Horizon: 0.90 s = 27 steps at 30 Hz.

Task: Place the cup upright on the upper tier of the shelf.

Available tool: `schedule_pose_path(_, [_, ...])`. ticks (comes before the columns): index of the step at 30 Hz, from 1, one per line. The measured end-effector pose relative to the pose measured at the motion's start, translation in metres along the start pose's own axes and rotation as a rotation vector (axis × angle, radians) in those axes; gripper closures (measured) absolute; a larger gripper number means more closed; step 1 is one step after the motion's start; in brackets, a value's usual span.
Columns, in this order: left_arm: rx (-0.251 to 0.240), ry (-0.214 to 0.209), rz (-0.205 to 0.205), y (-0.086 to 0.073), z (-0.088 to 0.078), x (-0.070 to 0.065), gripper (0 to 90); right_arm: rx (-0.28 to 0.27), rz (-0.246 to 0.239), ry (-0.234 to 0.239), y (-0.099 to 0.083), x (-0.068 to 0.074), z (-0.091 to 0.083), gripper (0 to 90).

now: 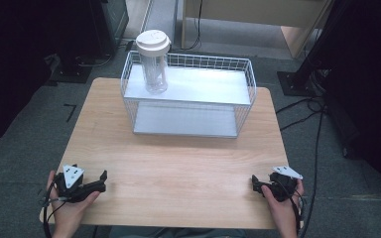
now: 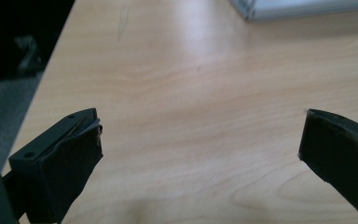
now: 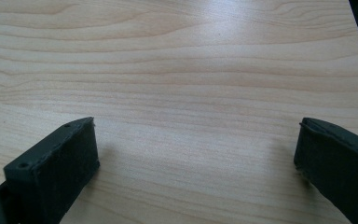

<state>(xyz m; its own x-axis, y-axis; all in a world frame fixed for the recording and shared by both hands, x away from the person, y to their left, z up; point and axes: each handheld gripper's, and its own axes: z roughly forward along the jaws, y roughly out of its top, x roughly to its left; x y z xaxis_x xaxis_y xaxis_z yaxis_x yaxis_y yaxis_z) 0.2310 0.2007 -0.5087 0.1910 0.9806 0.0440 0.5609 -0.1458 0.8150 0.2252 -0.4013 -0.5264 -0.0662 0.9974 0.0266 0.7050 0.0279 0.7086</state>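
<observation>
1. Both hand-held grippers parked at the near edge of the pale wooden table (image 1: 178, 163): left black two-jaw gripper (image 1: 100, 181) resting in a hand (image 1: 69, 208) at the near left corner, right black two-jaw gripper (image 1: 254, 183) resting in the other hand (image 1: 283, 203) at the near right corner.
2. Jaws of both spread wide and holding nothing, with bare wood grain between them in the left gripper view (image 2: 200, 135) and in the right gripper view (image 3: 196, 135).
3. Well ahead of both grippers, at the far side of the table: white wire basket (image 1: 188, 101) with a flat white floor, wire walls on all sides.
4. Inside that basket, at the corner ahead of the left gripper and well to the left of the right one: tall clear plastic tumbler with a cream round lid (image 1: 154, 62), standing upright on the basket floor.
5. Corner of the basket's base caught ahead and to the right of the left jaws (image 2: 303, 7).
6. Judged step: starting rest, reach not yet begun, tumbler untouched.
7. Judged next move: left gripper, the nearer one, lifted forward over the basket's front wall, jaws kept wide, then closed around the clear body below the lid; care needed against tipping a tall, narrow vessel.
8. No brand, label or readable writing made out on tumbler, basket or grippers; faint marks on the lid too small to read.
</observation>
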Motion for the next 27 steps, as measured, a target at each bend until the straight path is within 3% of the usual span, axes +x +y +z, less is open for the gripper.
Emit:
schedule_pose_path(2, [0.039, -0.005, -0.007, -0.002, 0.005, 0.002, 0.0, 0.000, 0.000, 0.000, 0.000, 0.000, 0.000, 0.0])
schedule_pose_path(7, [0.082, -0.007, 0.049, -0.001, 0.010, -0.004, 0.4, 0.000, 0.000, 0.000, 0.000, 0.000, 0.000, 0.0])
schedule_pose_path(11, [0.122, -0.026, 0.038, 0.000, 0.014, -0.002, 0.4, 0.000, 0.000, 0.000, 0.000, 0.000, 0.000, 0.0])
schedule_pose_path(14, [0.166, -0.033, 0.068, 0.001, 0.017, -0.004, 0.4, 0.000, 0.000, 0.000, 0.000, 0.000, 0.000, 0.0])
schedule_pose_path(16, [0.169, -0.044, 0.082, 0.001, 0.017, -0.004, 0.4, 0.000, 0.000, 0.000, 0.000, 0.000, 0.000, 0.0])
schedule_pose_path(21, [0.197, -0.087, 0.037, 0.001, 0.019, 0.002, 0.4, 0.000, 0.000, 0.000, 0.000, 0.000, 0.000, 0.0])
schedule_pose_path(27, [0.196, -0.102, 0.044, 0.001, 0.019, 0.001, 0.4, 0.000, 0.001, 0.000, 0.000, 0.000, 0.000, 0.0])
